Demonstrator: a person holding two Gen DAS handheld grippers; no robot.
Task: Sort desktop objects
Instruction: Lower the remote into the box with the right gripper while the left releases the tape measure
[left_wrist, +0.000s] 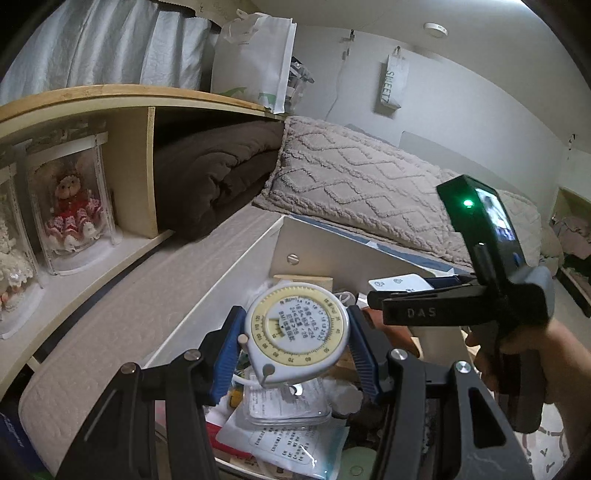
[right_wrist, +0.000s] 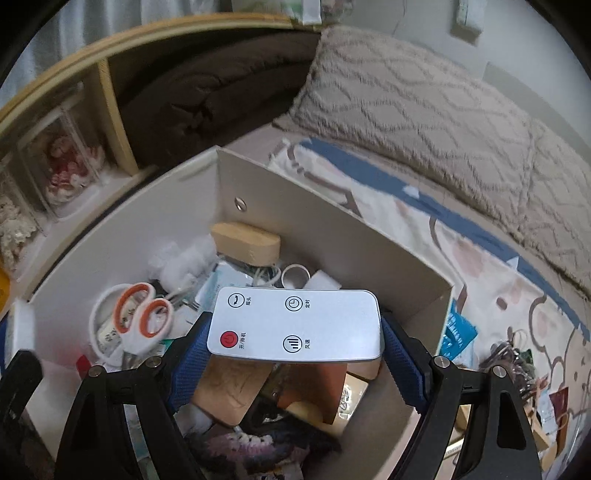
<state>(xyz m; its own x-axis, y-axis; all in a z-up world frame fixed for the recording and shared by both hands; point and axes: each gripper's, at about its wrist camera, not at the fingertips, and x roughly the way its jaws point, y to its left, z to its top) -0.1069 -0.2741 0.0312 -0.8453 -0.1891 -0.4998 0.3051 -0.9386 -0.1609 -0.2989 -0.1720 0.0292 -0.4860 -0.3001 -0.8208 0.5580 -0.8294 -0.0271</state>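
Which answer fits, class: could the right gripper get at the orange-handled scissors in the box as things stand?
Probably not yet. The right gripper is shut on the remote, so its jaws are occupied. The scissors lie uncovered on top in the box, so the way looks free once the remote is released.

A wooden shelf (left_wrist: 110, 99) borders a bed (left_wrist: 129, 295) beneath grey walls (left_wrist: 461, 103).

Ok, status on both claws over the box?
Left claw shut on tape measure. Right claw shut on remote. Both held above cluttered box; scissors inside, nothing blocking.
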